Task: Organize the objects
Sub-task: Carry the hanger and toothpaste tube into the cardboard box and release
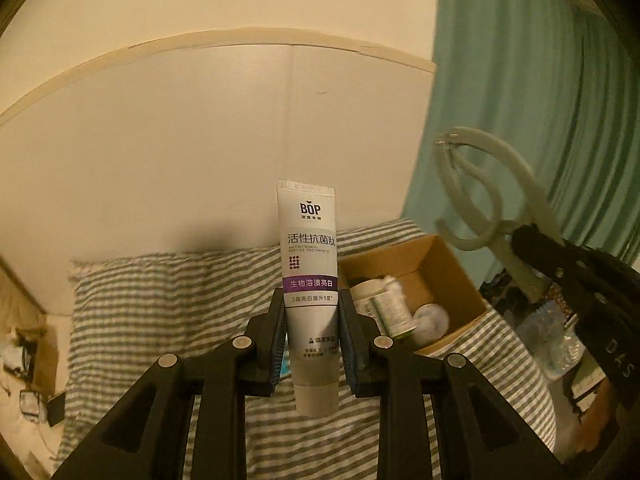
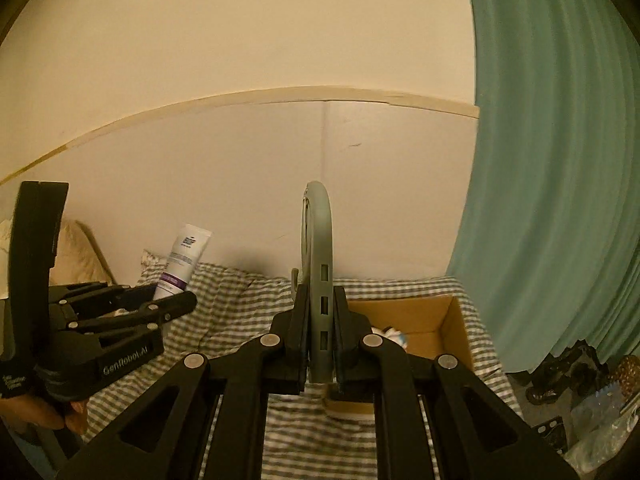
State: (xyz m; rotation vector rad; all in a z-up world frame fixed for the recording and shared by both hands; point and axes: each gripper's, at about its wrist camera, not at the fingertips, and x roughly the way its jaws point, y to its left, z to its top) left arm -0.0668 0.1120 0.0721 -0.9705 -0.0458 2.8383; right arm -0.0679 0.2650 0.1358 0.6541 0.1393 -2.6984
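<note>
My left gripper (image 1: 312,300) is shut on a white and purple toothpaste tube (image 1: 310,264), held upright with its cap down, above the striped bed. The tube also shows in the right wrist view (image 2: 182,260) in the left gripper (image 2: 160,300). My right gripper (image 2: 321,296) is shut on a pale green plastic hook-shaped hanger (image 2: 320,248), held upright. In the left wrist view the hanger (image 1: 492,200) and right gripper (image 1: 532,244) are at the right, above an open cardboard box (image 1: 452,276) holding a bottle (image 1: 390,306) and a round white item (image 1: 430,320).
The box (image 2: 456,328) sits on a grey-and-white striped bedcover (image 1: 160,312) against a cream wall. A teal curtain (image 1: 520,80) hangs at the right. Clutter and plastic bags (image 2: 592,412) lie on the floor at the right; cables and small items (image 1: 28,376) lie at the left.
</note>
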